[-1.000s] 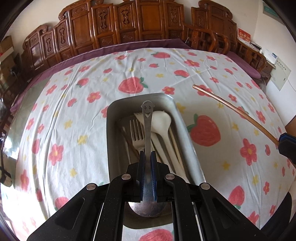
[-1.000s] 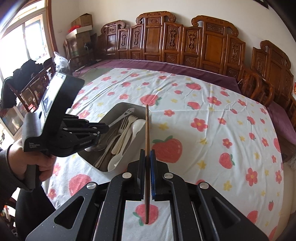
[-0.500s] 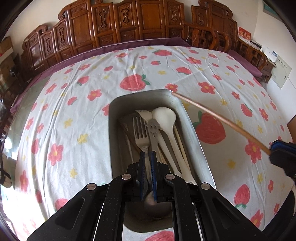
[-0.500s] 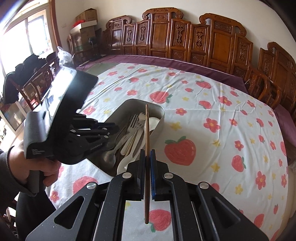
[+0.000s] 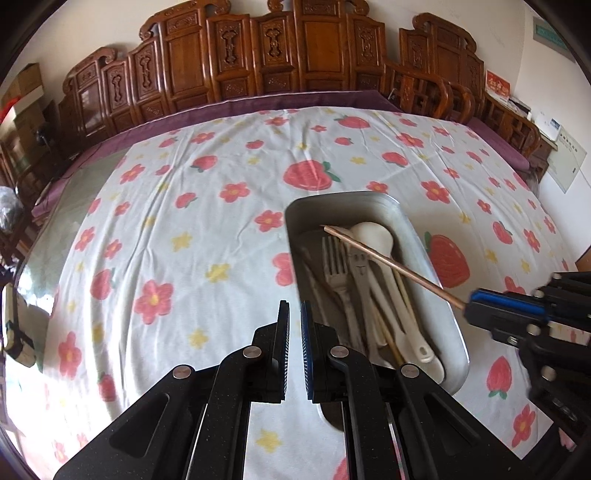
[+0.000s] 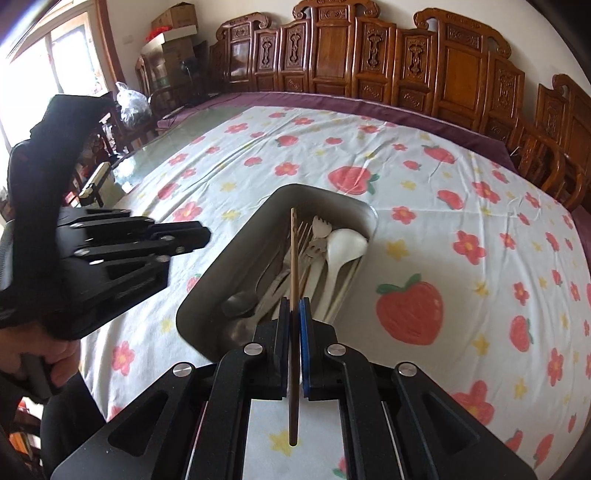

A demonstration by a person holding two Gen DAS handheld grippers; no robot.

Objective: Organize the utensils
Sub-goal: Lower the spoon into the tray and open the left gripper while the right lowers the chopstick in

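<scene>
A metal tray (image 5: 343,197) on the flowered cloth holds a fork (image 5: 334,266), a white spoon (image 5: 373,236), a smiley-handled metal spoon (image 5: 360,264) and other utensils. My right gripper (image 6: 294,306) is shut on a wooden chopstick (image 6: 293,254), whose far end reaches over the tray (image 6: 314,190) and its utensils. In the left wrist view that chopstick (image 5: 388,264) slants across the tray from the right gripper (image 5: 469,306). My left gripper (image 5: 294,321) is shut with nothing in it, over the cloth just left of the tray. It shows at the left (image 6: 199,236), held by a hand (image 6: 55,354).
The strawberry-and-flower tablecloth (image 5: 184,206) covers a large table with purple edging. Carved wooden chairs (image 5: 258,55) line the far side. Boxes (image 6: 170,22) and a plastic bag (image 6: 131,105) stand at the far left by a window.
The smiley spoon left my left gripper and now lies in the tray; that gripper has shifted left off the tray. My right gripper has carried the chopstick lower, over the tray.
</scene>
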